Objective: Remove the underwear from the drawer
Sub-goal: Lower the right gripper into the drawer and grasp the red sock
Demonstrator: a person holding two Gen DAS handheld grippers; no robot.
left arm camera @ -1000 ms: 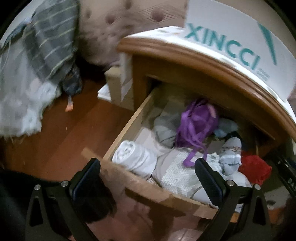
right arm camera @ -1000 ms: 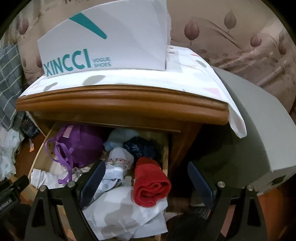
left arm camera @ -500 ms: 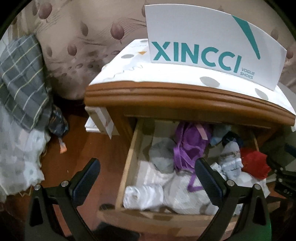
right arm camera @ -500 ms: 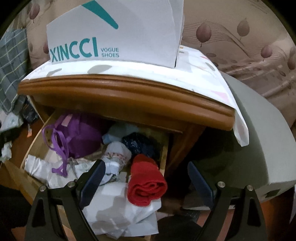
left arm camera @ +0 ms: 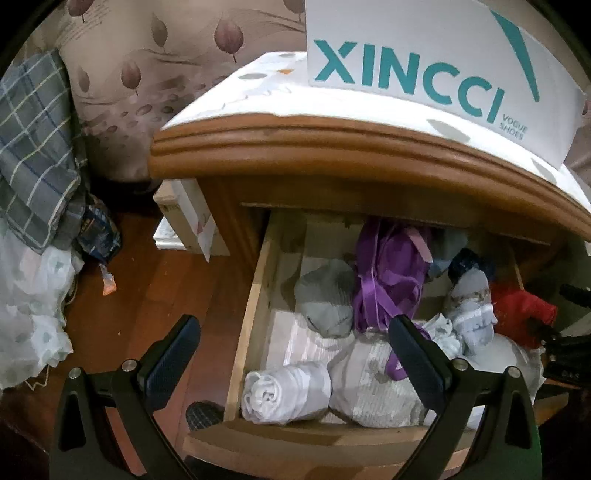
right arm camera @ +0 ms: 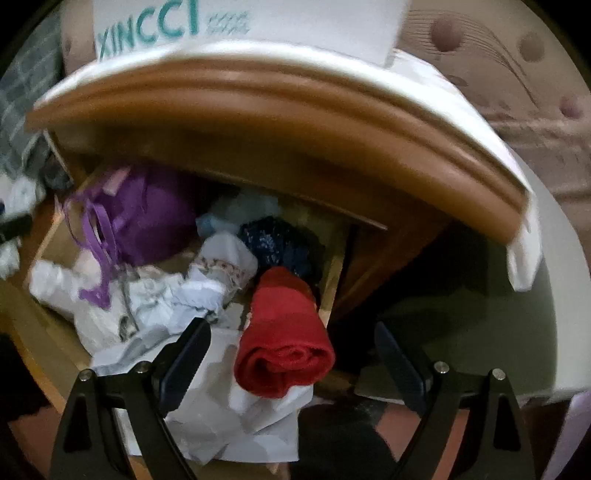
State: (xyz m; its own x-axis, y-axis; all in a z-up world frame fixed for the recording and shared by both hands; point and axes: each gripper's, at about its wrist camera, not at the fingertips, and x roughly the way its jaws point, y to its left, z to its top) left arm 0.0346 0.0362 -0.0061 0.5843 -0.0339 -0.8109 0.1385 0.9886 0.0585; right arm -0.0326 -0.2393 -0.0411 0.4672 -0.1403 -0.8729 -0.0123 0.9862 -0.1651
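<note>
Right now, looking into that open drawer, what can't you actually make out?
- Back of the drawer: shadowed under the nightstand top in both views.
- Whatever lies beneath the purple garment and the red roll: covered by them.
- Right wrist view: blurred, so the small print on the XINCCI box is unreadable.
- Right claw: cut off at the left view's edge.

Glossy wood nightstand (left arm camera: pixel 332 147), soft red cloth roll (right arm camera: pixel 284 347), matt cardboard box (left arm camera: pixel 424 55)
</note>
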